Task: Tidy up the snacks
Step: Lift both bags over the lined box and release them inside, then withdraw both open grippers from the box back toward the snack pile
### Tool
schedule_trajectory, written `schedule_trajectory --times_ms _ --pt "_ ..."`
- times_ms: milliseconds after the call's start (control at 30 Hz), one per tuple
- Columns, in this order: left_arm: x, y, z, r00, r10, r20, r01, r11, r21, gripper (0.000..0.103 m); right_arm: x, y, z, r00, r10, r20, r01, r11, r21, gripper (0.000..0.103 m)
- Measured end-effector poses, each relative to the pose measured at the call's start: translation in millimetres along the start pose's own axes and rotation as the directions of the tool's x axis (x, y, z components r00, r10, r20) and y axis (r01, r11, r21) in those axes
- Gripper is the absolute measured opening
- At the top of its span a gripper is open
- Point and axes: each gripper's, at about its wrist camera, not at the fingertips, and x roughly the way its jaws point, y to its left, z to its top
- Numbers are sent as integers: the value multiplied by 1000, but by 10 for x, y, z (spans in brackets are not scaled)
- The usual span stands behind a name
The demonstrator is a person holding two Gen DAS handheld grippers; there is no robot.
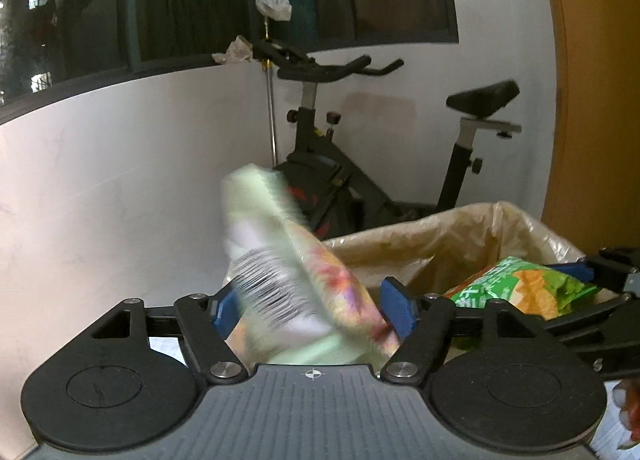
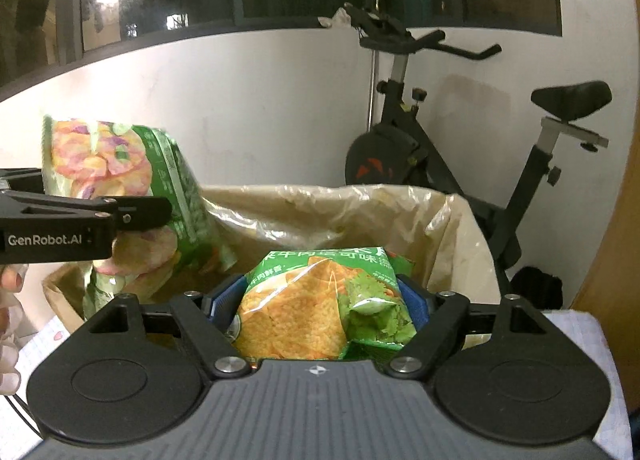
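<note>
My left gripper is over the near rim of a bin lined with a pale plastic bag. A light green snack bag with a barcode stands tilted between its blue pads. That bag is smeared with motion while the fingers are sharp, so it looks loose in open jaws. The right wrist view shows the same bag behind a left finger, above the bin's left side. My right gripper is shut on a green chip bag over the bin liner. That chip bag also shows in the left view.
An exercise bike stands against the white wall just behind the bin, under a dark window. An orange panel rises at the right. Grid-patterned paper lies beside the bin. A person's fingers show at the left edge.
</note>
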Motion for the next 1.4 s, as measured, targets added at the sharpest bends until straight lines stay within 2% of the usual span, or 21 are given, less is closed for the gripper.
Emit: schedule_trajectory --times_ms 67,233,300,533,567,700,1000,1167,1400 --pt "14 21 -1 1000 -5 -13 5 1000 0 87 36 -30 -6 1000 -2 -19 2 1000 20 83" --pt "-54 68 -12 1000 -12 -11 12 1000 -10 87 63 -84 -7 999 -15 -48 18 999 48 86" --pt "-76 84 -11 1000 -10 -9 10 1000 -11 87 25 -53 -20 999 -10 -44 12 999 51 92" --pt "-194 166 21 1000 6 16 -5 999 -36 87 -73 -27 -13 1000 -11 -29 13 998 63 93" --pt "-229 186 24 1000 9 29 -7 999 -39 87 -92 -32 -17 1000 -10 -28 12 998 67 93" --pt "-307 199 51 998 27 59 -25 999 -38 73 -165 -47 -36 1000 -9 -21 11 996 83 93" --pt "-476 246 19 997 19 71 -14 998 -64 73 -321 -53 -94 1000 -12 -12 13 996 83 93" --pt "-724 340 -3 994 34 101 -30 999 -41 73 -542 -49 -101 1000 0 15 -2 997 79 93" --pt "-1112 626 -52 992 36 118 -26 997 -78 73 -943 -97 -91 998 17 68 -24 995 98 93"
